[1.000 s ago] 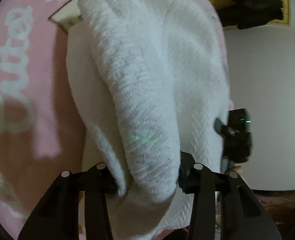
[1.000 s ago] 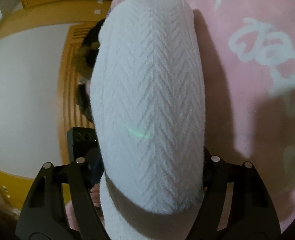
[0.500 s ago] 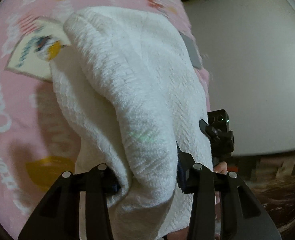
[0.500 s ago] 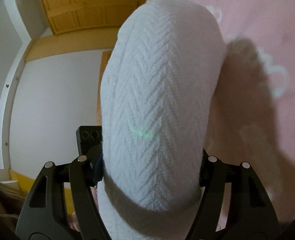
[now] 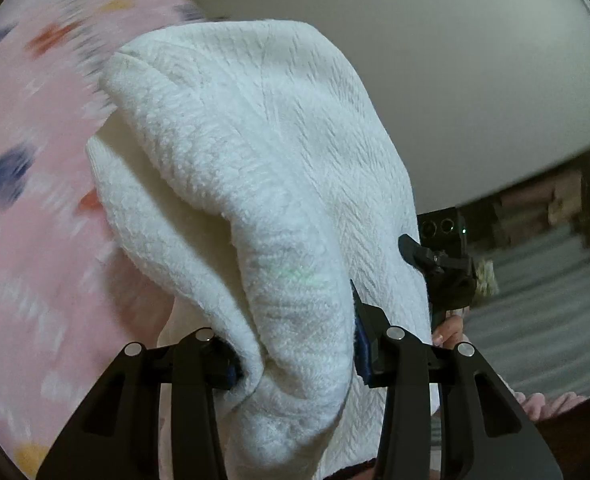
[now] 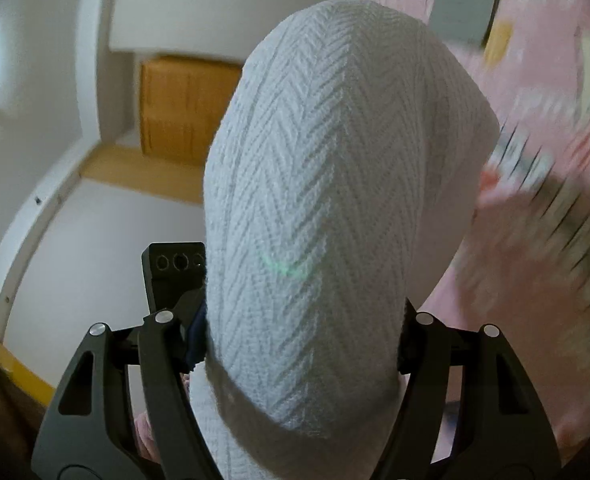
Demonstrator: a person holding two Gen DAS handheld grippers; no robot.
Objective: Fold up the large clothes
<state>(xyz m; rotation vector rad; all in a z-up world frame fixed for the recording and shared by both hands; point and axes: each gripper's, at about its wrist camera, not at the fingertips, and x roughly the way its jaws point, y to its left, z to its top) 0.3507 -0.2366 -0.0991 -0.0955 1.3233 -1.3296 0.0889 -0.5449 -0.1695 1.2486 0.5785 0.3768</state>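
Observation:
A thick white knitted garment (image 5: 263, 184) with a herringbone weave is bunched up and held in the air between both grippers. My left gripper (image 5: 295, 356) is shut on a fat fold of it, and the cloth bulges out past the fingers. In the right wrist view the same white garment (image 6: 327, 184) stands as a rounded roll, with my right gripper (image 6: 301, 344) shut on its lower part. The right gripper's body (image 5: 447, 264) shows behind the cloth in the left wrist view, and the left gripper's body (image 6: 175, 276) shows beside the roll in the right wrist view.
A pink patterned blanket (image 5: 35, 220) lies below at the left, seen blurred as the pink blanket (image 6: 543, 240) in the right wrist view. White wall (image 5: 455, 80), an orange wooden door (image 6: 183, 112) and a person's fingers (image 5: 449, 330) are behind.
Both grippers have risen with the garment. The pink blanket has slid away and more wall and door now fill the views. Neither grip on the cloth has changed.

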